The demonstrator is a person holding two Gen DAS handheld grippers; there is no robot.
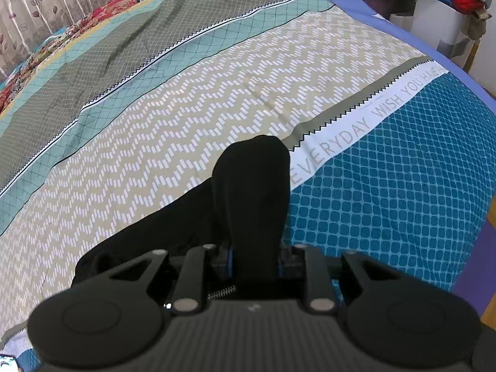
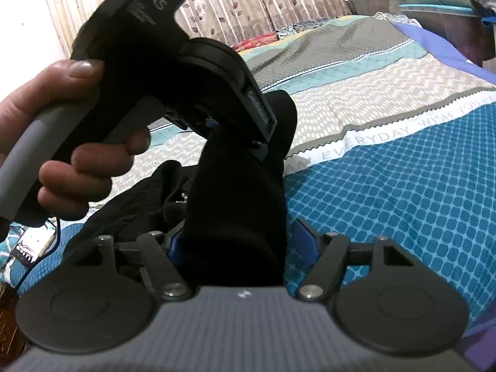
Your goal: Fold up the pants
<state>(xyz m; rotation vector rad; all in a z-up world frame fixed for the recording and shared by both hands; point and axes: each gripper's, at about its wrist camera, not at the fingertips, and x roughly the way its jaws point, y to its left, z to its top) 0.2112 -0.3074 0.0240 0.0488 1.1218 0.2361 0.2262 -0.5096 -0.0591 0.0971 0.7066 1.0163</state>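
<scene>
left wrist: black pants (image 1: 248,192) bunched, pinched upright in left tool (image 1: 254,260)

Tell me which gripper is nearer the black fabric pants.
Left. The left gripper is clamped on the black fabric pants, touching them. The right gripper has the fabric between open jaws, its right pad clear of the cloth.

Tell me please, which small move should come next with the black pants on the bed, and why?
Probably draw the right gripper back, clear of the black fabric pants. Its jaws stand apart, with cloth between them but no squeeze. The left gripper is shut on a raised fold of the pants over the patterned bedspread, so it alone carries the cloth.
</scene>
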